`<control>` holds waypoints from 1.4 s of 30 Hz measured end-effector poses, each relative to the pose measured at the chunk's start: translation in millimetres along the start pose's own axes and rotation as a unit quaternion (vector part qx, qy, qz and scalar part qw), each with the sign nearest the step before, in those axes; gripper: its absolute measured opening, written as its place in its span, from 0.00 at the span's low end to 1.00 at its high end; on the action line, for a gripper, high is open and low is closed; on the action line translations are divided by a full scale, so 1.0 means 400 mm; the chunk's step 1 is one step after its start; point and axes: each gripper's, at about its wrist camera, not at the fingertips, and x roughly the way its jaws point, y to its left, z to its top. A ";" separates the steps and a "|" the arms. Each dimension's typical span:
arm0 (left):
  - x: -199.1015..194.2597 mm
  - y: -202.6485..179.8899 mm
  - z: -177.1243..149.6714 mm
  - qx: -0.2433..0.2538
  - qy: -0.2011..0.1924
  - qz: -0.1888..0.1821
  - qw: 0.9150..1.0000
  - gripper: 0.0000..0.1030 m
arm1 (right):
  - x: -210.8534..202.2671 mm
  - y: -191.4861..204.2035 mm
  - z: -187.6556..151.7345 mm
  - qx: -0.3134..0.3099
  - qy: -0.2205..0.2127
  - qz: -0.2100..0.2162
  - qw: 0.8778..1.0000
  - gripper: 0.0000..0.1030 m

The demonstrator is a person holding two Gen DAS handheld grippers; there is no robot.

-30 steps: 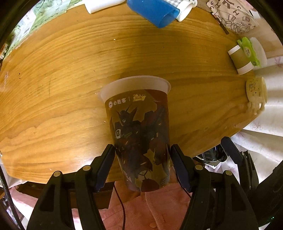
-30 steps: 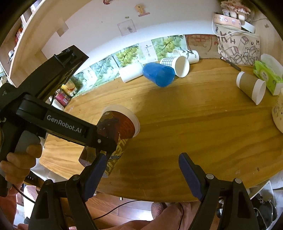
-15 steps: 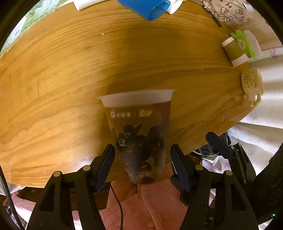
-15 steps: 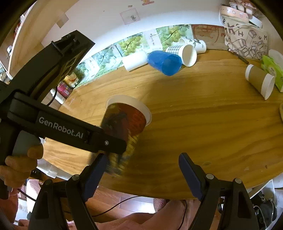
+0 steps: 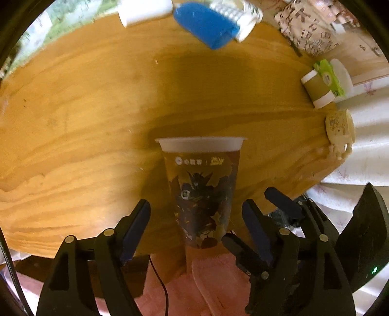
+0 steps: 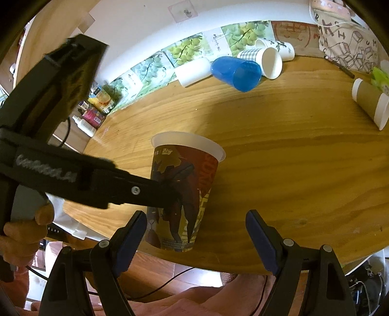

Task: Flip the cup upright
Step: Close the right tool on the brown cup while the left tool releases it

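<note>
Left wrist view: a tall printed paper cup with a translucent white rim (image 5: 200,192) stands upright, mouth up, near the front edge of the round wooden table (image 5: 80,126). The left gripper (image 5: 195,218) frames it with jaws spread, a gap showing on each side between pads and cup wall. The right gripper (image 5: 257,226) appears at lower right. At the table's far side lie a blue plastic cup on its side (image 5: 206,26) and a white cup (image 5: 143,11); a brown paper cup with white bands (image 5: 316,88) lies near the right edge.

Right wrist view: the printed cup (image 6: 182,192) stands upright close to the near table (image 6: 291,182) edge. The right gripper (image 6: 195,240), jaws wide apart, holds nothing; the cup sits toward its left finger. The left gripper's (image 6: 167,194) black arm crosses in front of the cup. The blue cup (image 6: 237,73), a checked paper cup (image 6: 263,60) and the brown cup (image 6: 369,104) lie tipped over beyond.
</note>
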 end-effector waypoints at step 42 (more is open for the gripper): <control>-0.174 0.151 -0.268 -0.064 -0.272 0.024 0.960 0.79 | 0.209 0.062 0.143 0.041 0.140 0.095 0.985 0.82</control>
